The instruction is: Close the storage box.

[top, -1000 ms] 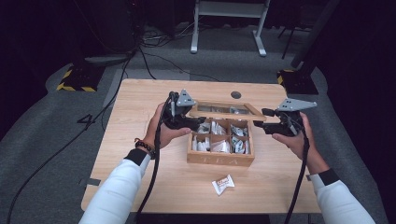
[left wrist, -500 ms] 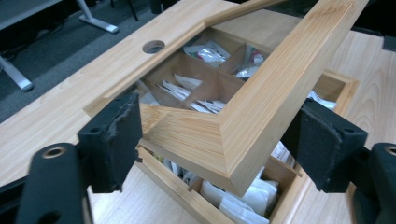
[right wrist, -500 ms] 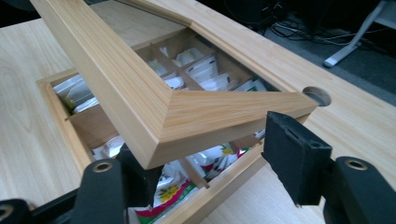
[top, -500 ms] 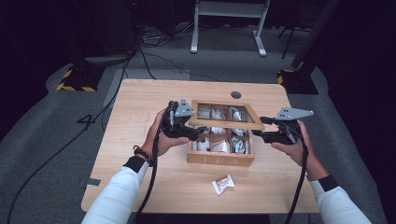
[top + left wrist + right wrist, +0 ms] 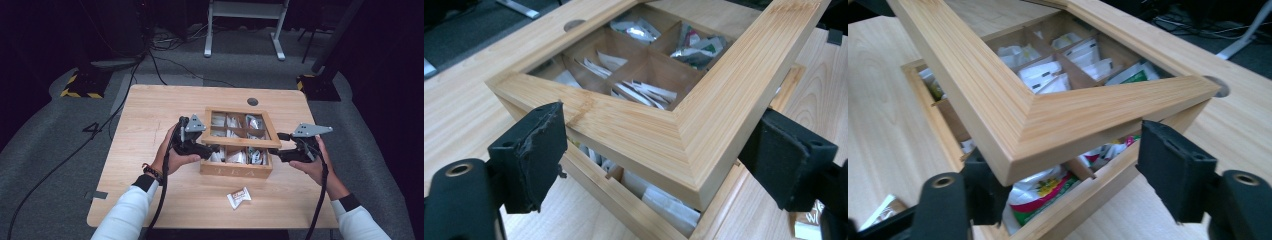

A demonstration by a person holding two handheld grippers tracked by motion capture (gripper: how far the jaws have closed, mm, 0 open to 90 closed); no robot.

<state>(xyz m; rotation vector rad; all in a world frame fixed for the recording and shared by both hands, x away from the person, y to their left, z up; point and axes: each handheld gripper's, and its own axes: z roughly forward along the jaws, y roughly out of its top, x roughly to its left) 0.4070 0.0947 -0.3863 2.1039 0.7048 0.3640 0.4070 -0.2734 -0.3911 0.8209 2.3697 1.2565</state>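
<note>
On the wooden tabletop [image 5: 150, 150] a compartmented tea box [image 5: 236, 170] was seen, packed with sachets, its framed lid [image 5: 239, 142] propped at a slant above the base. The lid's near corners lay between the jaws of the left claw [image 5: 214, 148] and the right claw [image 5: 280, 152] — both had just been opening, and the pads were seen standing off the wood in both gripper views. A loose sachet [image 5: 238, 197] lay near the tabletop's front edge — well apart from the box
</note>
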